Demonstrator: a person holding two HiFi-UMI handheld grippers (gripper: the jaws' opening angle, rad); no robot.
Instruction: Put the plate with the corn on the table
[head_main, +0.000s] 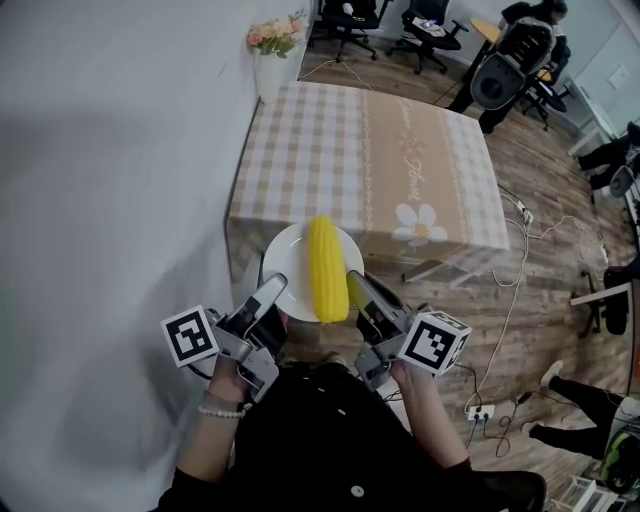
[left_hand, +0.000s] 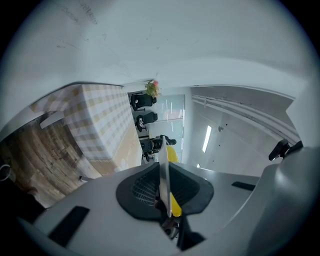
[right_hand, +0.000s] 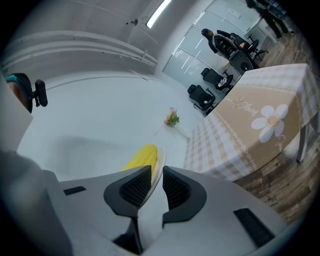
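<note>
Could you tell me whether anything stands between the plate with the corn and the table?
Nothing visible does. The left gripper and right gripper hold the plate at the near edge of the table; its cloth ahead is bare, and the flower vase stands off at the far left corner.

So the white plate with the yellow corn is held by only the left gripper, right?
No, both hold it. The right gripper view shows the right gripper shut on the plate at its rim too, beside the corn; the left gripper clamps the opposite edge.
</note>
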